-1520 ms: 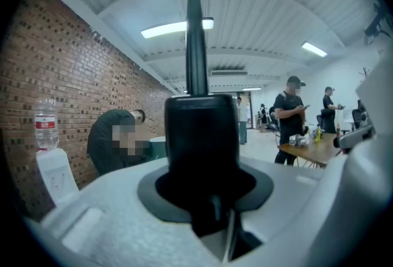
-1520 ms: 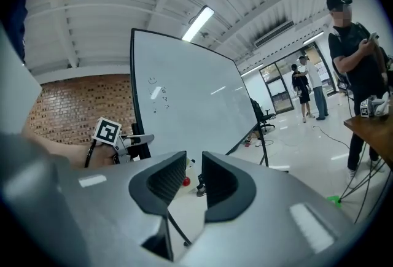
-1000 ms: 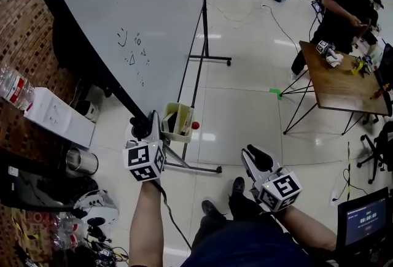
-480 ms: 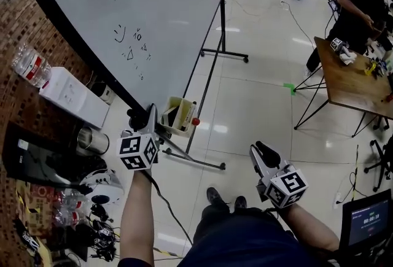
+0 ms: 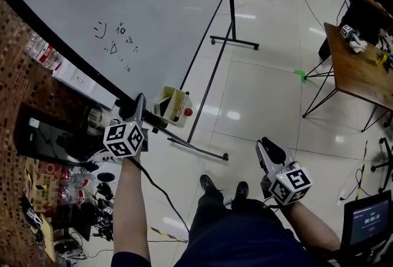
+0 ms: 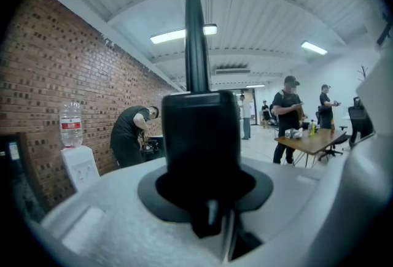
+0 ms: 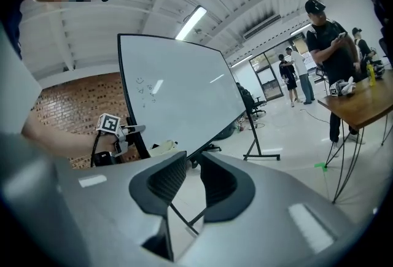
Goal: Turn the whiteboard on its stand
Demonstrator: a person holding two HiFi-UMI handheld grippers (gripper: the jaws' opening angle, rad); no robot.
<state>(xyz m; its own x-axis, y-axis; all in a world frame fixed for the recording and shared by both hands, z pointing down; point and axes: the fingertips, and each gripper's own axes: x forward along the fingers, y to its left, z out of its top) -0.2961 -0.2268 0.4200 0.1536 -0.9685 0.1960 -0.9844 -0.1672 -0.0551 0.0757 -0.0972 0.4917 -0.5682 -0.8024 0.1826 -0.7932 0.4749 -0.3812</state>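
The big whiteboard (image 5: 141, 8) with a black frame fills the upper left of the head view, tilted on its black wheeled stand (image 5: 212, 78). My left gripper (image 5: 136, 113) is shut on the frame's lower edge near the corner. In the left gripper view that black frame (image 6: 199, 131) sits between the jaws and rises edge-on. My right gripper (image 5: 268, 149) hangs over the floor at the lower right, away from the board. Its jaws (image 7: 193, 164) are closing with a narrow gap and nothing between them. The right gripper view shows the whiteboard (image 7: 184, 94) and the left gripper (image 7: 132, 131) on it.
A pale box (image 5: 172, 105) with a red-capped thing hangs by the board's lower corner. The stand's foot bar (image 5: 199, 150) lies near my feet (image 5: 209, 185). A water dispenser (image 5: 43, 51) and floor clutter (image 5: 73, 198) line the brick wall. A wooden table (image 5: 359, 72) with people stands at the right.
The left gripper has moved left and a little up with the frame in it, and the board has swung with it. The right gripper has barely moved.
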